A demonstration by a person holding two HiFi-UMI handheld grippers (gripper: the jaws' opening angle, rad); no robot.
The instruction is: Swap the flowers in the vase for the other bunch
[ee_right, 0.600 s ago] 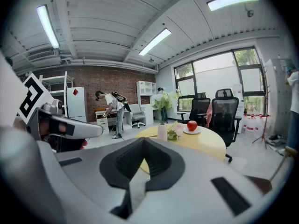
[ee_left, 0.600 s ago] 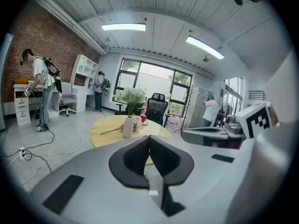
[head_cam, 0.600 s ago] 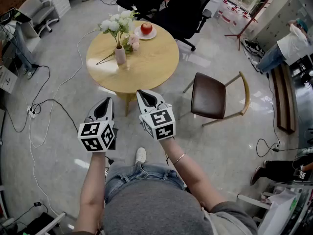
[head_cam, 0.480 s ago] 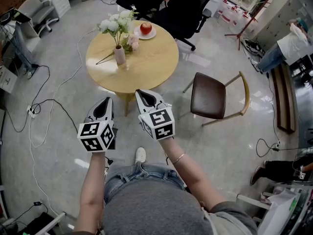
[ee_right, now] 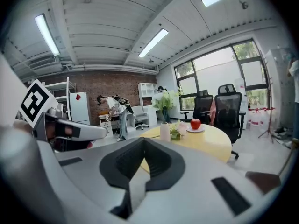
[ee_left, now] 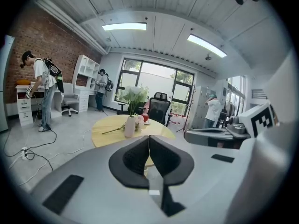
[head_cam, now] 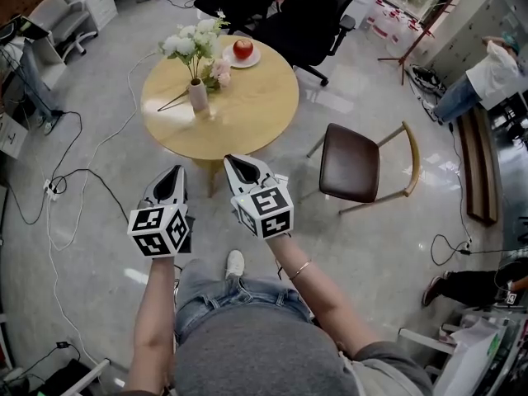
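Black-padded claws, count two: left claw and right claw, each with its jaws pressed together and gripping nothing. Both are held side by side on outstretched forearms, tipped slightly down toward the round wooden bench, well short of it. On the bench: one pale pink vase, upright near the far left edge, holding one white bunch. One pink bunch lies just beside the vase. One red apple sits on one plate.
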